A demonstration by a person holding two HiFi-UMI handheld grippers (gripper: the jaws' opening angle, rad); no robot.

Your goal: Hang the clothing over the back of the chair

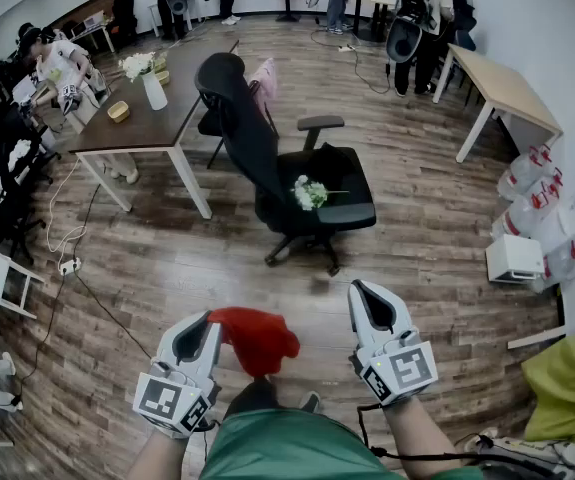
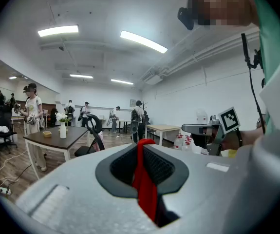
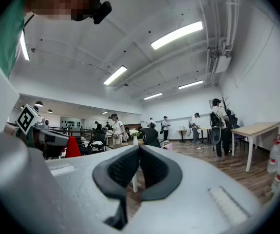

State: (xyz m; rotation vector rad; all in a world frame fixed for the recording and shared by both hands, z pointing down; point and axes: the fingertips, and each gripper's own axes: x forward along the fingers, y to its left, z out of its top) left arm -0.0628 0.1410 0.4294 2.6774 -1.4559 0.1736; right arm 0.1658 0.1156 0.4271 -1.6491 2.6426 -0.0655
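Early in the task: the left claw grips bunched red clothing near the person's body, the right claw is clenched empty, and the chair stands well apart, clothing not yet over its back.

Edge of the red clothing hidden inside the left gripper.
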